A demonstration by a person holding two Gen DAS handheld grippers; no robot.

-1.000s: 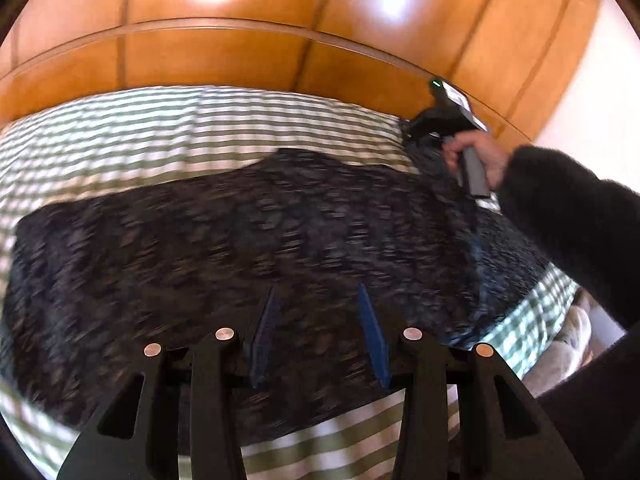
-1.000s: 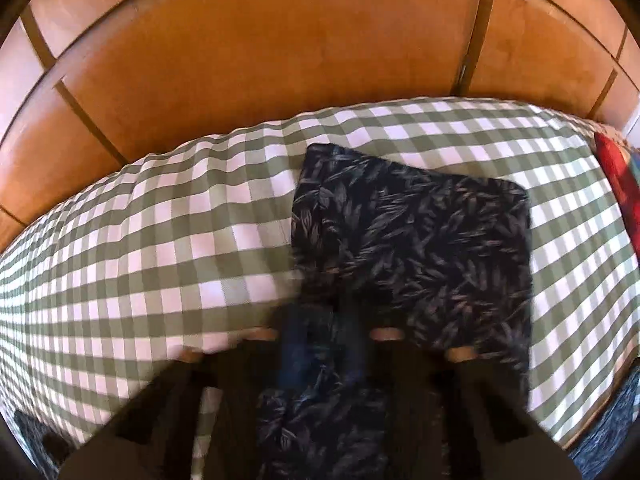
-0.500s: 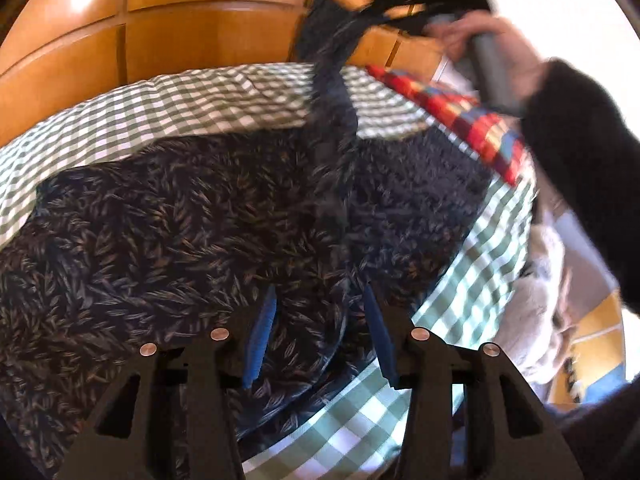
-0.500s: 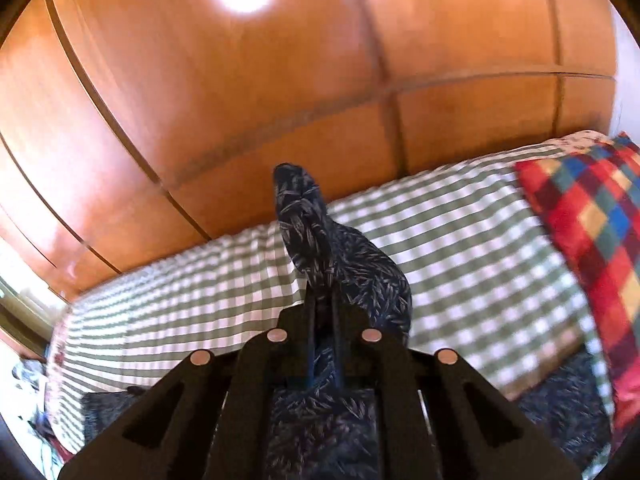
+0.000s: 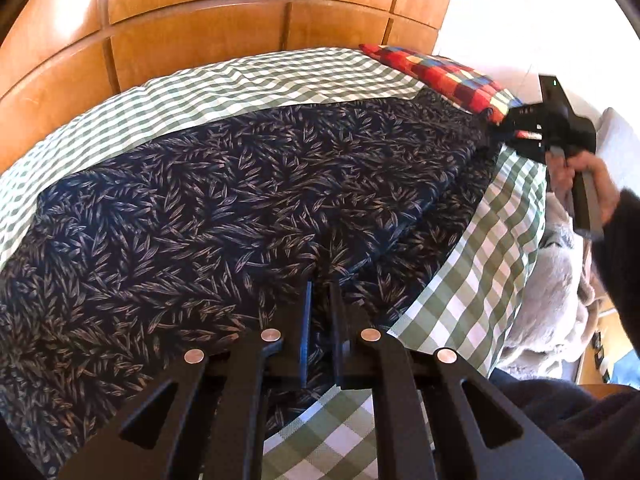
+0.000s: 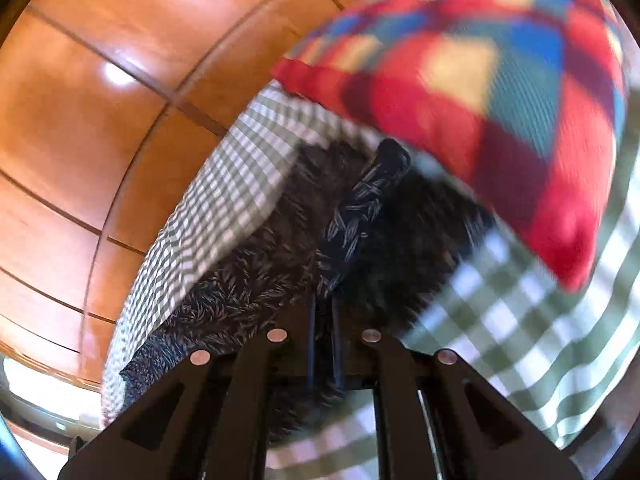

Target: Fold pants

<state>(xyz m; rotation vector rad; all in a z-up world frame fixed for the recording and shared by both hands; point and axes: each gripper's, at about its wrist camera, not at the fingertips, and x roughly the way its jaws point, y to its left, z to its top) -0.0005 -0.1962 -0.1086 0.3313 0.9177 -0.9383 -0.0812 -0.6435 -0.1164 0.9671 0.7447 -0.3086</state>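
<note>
Left tongs (image 5: 320, 292) nearest the lens: jaws have just been closing, now down to a narrow slit, pinching a fold of the pants (image 5: 240, 200) at the near edge of the garment. Fabric shows between the blue pads.

Pants are dark navy with a pale leaf print and lie spread across the bed (image 5: 248, 80), doubled over: the top layer's edge runs diagonally from the left tongs toward the far right corner, with a strip of lower layer showing beside it. No readable label or writing on anything in view.

Green-white check sheet is bare along the far side of the pants, and in a wedge at the near right edge of the bed. A pale fuzzy blanket (image 5: 548, 288) sits off that right edge.

Right tongs (image 6: 324, 300) are clamped nearly shut on a bunched strip of pants that sticks up past the tips; that view is blurred. From the left camera the right tongs (image 5: 500, 128) sit at the far right corner of the garment, held by a hand (image 5: 584, 176) in a dark sleeve, just beside the red-blue-yellow check pillow (image 5: 436, 72).

Wood-panelled wall (image 5: 200, 16) closes off the far side of the bed.
</note>
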